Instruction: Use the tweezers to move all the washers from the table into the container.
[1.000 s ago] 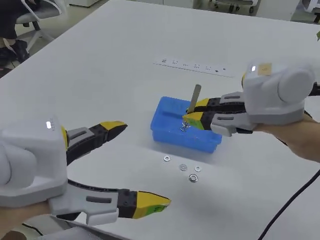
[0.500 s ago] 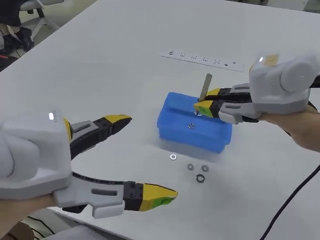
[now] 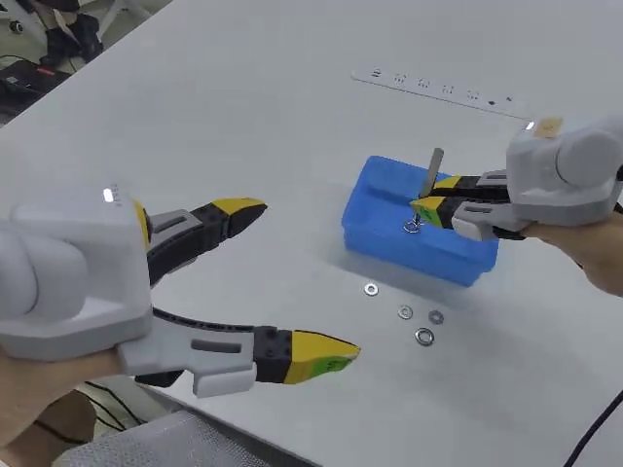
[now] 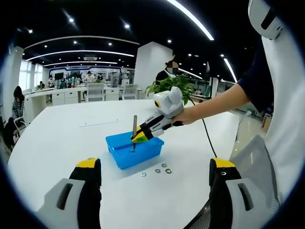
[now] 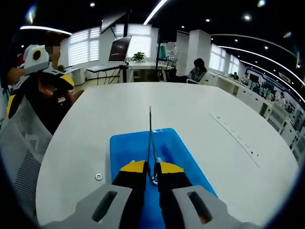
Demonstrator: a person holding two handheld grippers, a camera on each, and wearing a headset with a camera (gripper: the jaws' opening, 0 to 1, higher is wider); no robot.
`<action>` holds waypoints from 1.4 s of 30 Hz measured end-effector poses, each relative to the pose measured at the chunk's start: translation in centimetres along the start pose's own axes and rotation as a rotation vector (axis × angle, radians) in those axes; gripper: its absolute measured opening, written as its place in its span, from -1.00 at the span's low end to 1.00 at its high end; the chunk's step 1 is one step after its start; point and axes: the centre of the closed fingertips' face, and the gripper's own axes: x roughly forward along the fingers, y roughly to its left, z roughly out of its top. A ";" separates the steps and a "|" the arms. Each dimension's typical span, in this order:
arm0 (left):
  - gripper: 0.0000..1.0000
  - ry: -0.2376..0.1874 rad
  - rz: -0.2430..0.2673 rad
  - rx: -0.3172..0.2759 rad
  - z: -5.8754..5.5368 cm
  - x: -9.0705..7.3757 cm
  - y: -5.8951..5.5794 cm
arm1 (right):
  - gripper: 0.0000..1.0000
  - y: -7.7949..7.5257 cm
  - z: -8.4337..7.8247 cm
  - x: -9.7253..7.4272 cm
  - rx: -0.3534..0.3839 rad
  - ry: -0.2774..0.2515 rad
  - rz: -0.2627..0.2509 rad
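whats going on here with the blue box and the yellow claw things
A person is working at a white table with a gripper in each hand. The right gripper is shut on the tweezers, which point down into the blue container with what looks like a washer at their tips. Four washers lie on the table just in front of the container, not yet moved. The left gripper is open, off to the side, holding nothing.
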 end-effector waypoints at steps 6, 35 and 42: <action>0.99 0.014 -0.001 -0.009 -0.3 0.2 0.1 | -0.80 0.7 -0.6 0.0 0.000 0.019 0.017; 0.87 -0.023 -0.031 0.051 4.0 6.7 2.9 | -0.84 1.4 0.9 -3.0 -0.048 -0.013 0.010; 0.61 -0.025 -0.051 0.079 5.3 9.3 5.2 | -0.84 2.3 1.4 -3.0 -0.100 -0.015 0.033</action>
